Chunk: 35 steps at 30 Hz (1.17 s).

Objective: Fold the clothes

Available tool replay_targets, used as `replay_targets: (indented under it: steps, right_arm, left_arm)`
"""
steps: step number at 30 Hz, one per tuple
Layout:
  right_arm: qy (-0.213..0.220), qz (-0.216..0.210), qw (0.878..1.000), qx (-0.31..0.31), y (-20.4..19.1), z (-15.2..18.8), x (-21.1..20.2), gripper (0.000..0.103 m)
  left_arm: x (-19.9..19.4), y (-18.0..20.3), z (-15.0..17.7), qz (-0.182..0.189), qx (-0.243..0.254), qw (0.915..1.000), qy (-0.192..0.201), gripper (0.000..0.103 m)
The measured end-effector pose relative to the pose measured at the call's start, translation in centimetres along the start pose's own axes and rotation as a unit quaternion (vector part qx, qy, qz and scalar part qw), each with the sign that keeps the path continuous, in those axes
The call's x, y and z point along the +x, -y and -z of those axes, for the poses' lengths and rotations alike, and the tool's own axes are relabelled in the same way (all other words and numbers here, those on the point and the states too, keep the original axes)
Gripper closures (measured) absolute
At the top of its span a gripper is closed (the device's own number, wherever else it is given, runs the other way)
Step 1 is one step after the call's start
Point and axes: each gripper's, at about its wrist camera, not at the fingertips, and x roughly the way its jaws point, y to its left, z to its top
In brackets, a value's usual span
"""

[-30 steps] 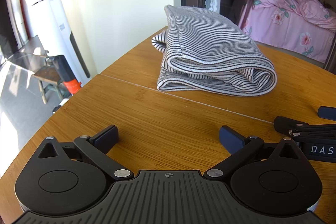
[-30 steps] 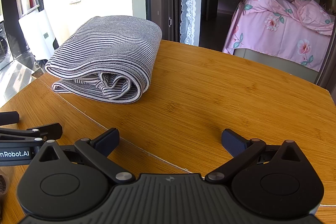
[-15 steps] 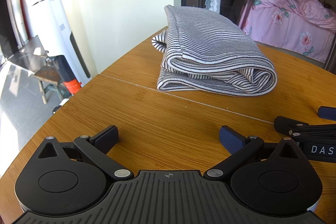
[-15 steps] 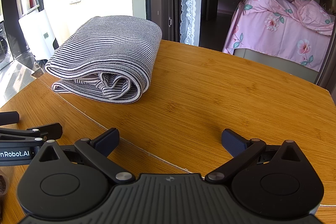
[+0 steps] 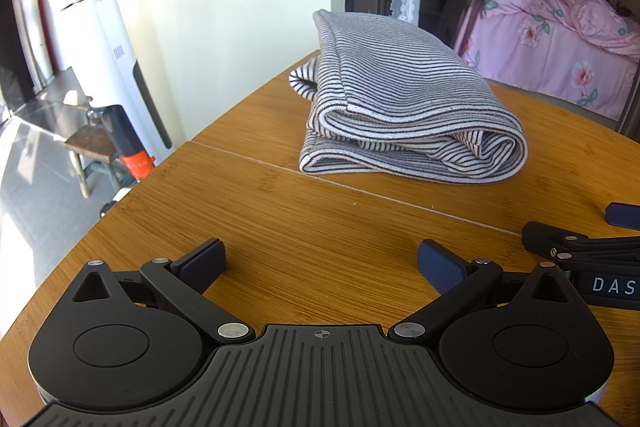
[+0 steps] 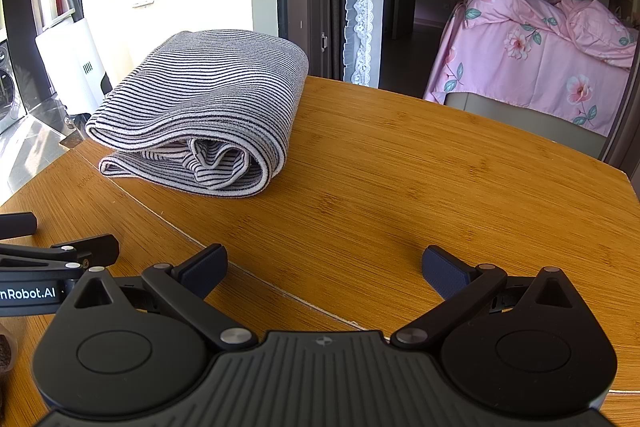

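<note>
Folded striped knit cloth (image 5: pixel 404 103) at 12 o'clock on bamboo-grained surface (image 5: pixel 320 227); left gripper (image 5: pixel 320 263) and right gripper (image 6: pixel 324 265) spread, empty; lettering "nRobot.AI".

- Nothing has shifted between the earlier pictures and now in either wrist view.
- The left hand-held gripper (image 5: pixel 320 261) and right hand-held gripper (image 6: pixel 325 263) show no movement, jaws equally wide apart.
- The folded striped garment (image 5: pixel 404 107) shows no change on the desk (image 5: pixel 320 227).
</note>
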Motion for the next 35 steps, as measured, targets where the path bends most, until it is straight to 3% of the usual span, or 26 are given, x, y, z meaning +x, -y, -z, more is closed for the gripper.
replay_targets:
  steps: [35]
  right_arm:
    - [0.000, 0.003, 1.000, 0.004, 0.00, 0.10, -0.05, 0.000]
  left_arm:
    - [-0.09, -0.16, 0.11, 0.001, -0.005, 1.0000, 0.001, 0.000]
